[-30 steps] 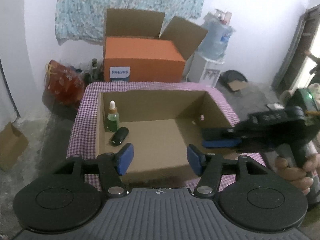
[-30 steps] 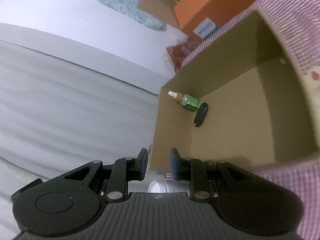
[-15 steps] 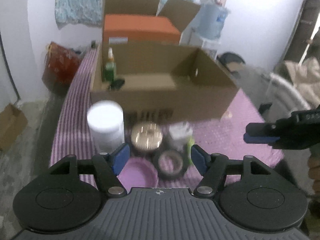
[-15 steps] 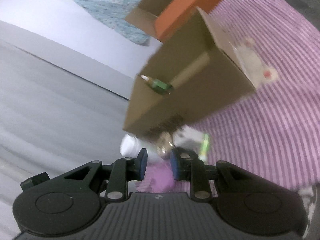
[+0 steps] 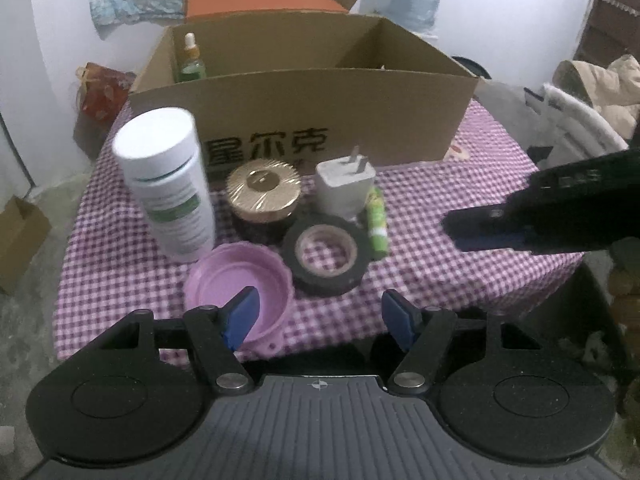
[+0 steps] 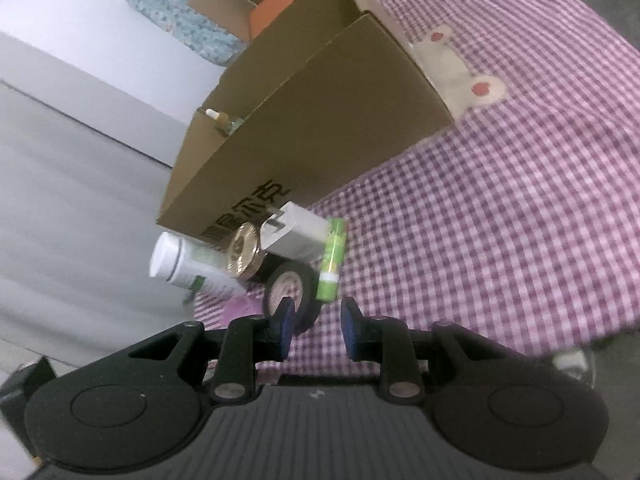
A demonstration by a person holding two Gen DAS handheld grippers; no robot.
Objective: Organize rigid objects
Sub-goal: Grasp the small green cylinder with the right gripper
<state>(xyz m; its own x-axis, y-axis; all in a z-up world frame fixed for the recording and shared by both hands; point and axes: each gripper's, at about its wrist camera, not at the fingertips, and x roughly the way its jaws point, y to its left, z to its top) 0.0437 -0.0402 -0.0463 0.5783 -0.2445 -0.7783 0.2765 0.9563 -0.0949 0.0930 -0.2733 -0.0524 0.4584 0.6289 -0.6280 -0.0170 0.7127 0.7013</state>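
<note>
tape roll [image 5: 325, 254]: light, stiff, grab across rim | left tongs [image 5: 320, 317] open, empty; right tongs [image 6: 316, 330] narrowly open, empty

The black left gripper with blue pads [image 5: 320, 314] tips downward, and its jaws stand wide apart with nothing between them. The black right gripper with blue pads [image 6: 318, 328] also tips downward, with its jaws only a little apart and nothing held in them. In the left wrist view the right gripper [image 5: 480, 236] reaches in from the right side.
</note>
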